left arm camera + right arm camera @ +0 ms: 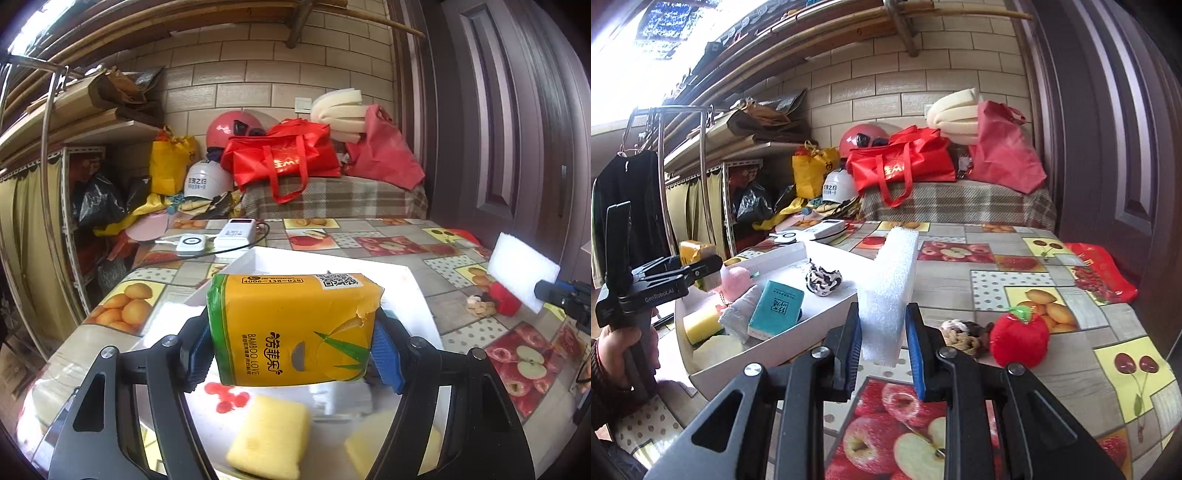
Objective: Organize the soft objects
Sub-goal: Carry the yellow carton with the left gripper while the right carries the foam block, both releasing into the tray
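Observation:
My left gripper (pixel 291 350) is shut on a yellow tissue pack (pixel 291 328) and holds it above the white tray (pixel 413 291). Yellow sponges (pixel 269 435) lie in the tray below it. The left gripper (pixel 701 273) also shows in the right wrist view, over the tray's left end. My right gripper (pixel 882 354) is shut on a white foam block (pixel 890 291), held upright over the table just right of the tray (pixel 827 310). The tray holds a teal tissue packet (pixel 777 308), a black-and-white scrunchie (pixel 823 282), a pink plush (pixel 737 282) and a yellow sponge (pixel 701 325).
A red plush apple (pixel 1019 341) and a braided scrunchie (pixel 962 334) lie on the fruit-print tablecloth (pixel 1034 280) right of the foam. White devices with a cable (pixel 218 240) sit at the table's far side. Bags and helmets (pixel 280 155) pile behind. A door (pixel 517 110) stands right.

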A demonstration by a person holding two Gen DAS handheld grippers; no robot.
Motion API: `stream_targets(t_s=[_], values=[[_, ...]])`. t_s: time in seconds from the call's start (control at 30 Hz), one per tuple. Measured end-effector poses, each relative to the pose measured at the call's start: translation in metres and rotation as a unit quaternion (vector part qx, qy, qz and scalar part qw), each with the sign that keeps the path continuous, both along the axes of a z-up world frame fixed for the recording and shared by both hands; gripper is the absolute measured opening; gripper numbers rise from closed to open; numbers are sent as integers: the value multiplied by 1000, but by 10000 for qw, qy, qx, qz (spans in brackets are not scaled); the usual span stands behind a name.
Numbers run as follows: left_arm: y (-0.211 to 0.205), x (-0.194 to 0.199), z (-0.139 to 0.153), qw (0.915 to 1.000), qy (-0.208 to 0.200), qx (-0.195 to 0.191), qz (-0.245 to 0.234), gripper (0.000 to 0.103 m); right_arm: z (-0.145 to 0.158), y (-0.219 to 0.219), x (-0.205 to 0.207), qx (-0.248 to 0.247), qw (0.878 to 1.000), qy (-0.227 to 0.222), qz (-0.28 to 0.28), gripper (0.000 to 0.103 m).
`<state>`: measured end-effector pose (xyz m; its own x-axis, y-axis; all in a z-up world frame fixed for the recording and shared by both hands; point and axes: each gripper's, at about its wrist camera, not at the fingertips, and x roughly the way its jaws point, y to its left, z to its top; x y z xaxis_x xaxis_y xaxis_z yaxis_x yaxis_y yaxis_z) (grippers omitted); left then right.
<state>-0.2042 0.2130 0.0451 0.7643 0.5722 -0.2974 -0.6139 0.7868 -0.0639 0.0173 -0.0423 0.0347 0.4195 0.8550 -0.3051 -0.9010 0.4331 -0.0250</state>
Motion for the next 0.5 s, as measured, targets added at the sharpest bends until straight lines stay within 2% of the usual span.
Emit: stream_targets(t_s=[0.1,0.2,0.33,0.5], values=[[10,0,-1,9999,-5,-104,78,72,-5,16,-3,-86,9999,11,100,22],[11,4,-2,10000,21,-17,85,72,-8,35,-9,-184,9996,-37,203,22],[13,7,-2,10000,0,-26,56,72,-9,59,-25,-199,9984,-361,378,22],[27,-3,-2,9989,-262,-369,134,72,-10,94,-42,-265,9959,-599,628,22]])
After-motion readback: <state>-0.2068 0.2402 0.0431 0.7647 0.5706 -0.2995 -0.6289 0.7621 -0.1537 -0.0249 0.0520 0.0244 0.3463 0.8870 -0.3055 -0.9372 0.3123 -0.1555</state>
